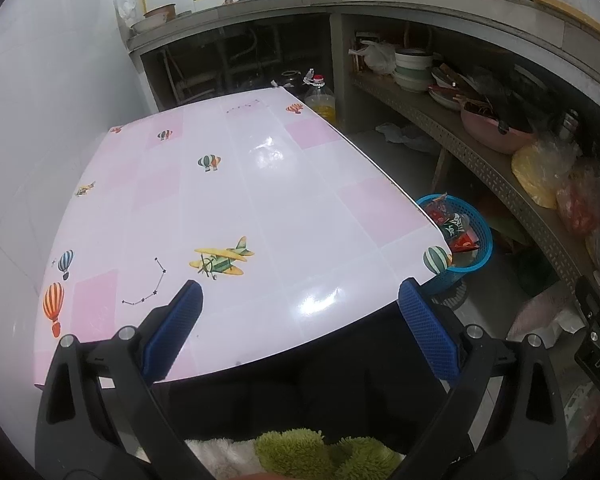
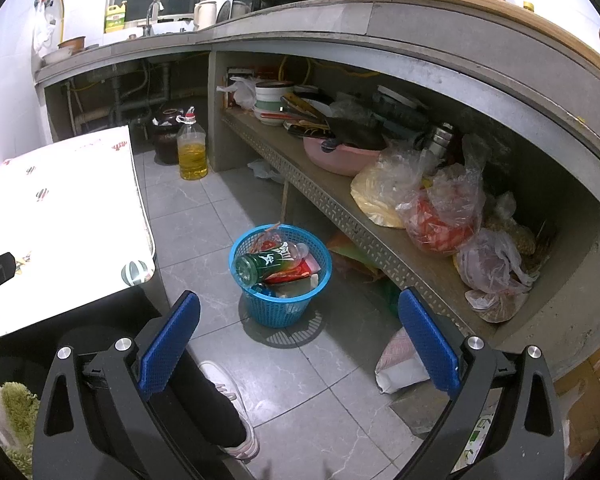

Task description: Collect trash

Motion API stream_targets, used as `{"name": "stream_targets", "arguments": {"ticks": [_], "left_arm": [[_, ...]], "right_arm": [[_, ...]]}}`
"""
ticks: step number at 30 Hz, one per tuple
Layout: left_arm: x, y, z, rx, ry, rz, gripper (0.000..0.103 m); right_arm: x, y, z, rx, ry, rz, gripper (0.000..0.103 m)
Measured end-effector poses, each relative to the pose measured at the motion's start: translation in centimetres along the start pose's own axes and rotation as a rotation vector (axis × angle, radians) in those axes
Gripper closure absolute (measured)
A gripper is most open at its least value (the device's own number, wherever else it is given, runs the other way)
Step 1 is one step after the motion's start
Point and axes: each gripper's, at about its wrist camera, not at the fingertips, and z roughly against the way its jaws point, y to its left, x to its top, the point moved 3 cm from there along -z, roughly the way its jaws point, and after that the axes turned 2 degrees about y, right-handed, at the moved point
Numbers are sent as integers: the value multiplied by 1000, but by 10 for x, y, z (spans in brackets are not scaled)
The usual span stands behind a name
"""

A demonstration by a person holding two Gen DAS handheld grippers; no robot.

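i held the left gripper (image 1: 300, 296) over the near edge of the table (image 1: 260, 184), its blue pads wide apart and holding nothing. the right gripper (image 2: 300, 308) hung above the floor beside the table, jaws likewise spread and holding nothing. the blue basket (image 2: 281, 312) stood on the tiles just off the table's near corner, with a green bottle (image 2: 260, 265) and red wrappers (image 2: 296, 273) lying inside it.
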Motion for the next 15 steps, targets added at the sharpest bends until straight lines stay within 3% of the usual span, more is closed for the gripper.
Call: {"name": "stream_targets", "arguments": {"ticks": [15], "left_arm": [[1, 1, -5, -8, 21, 2, 9]], "right_arm": [[1, 1, 0, 1, 3, -2, 7]]}}
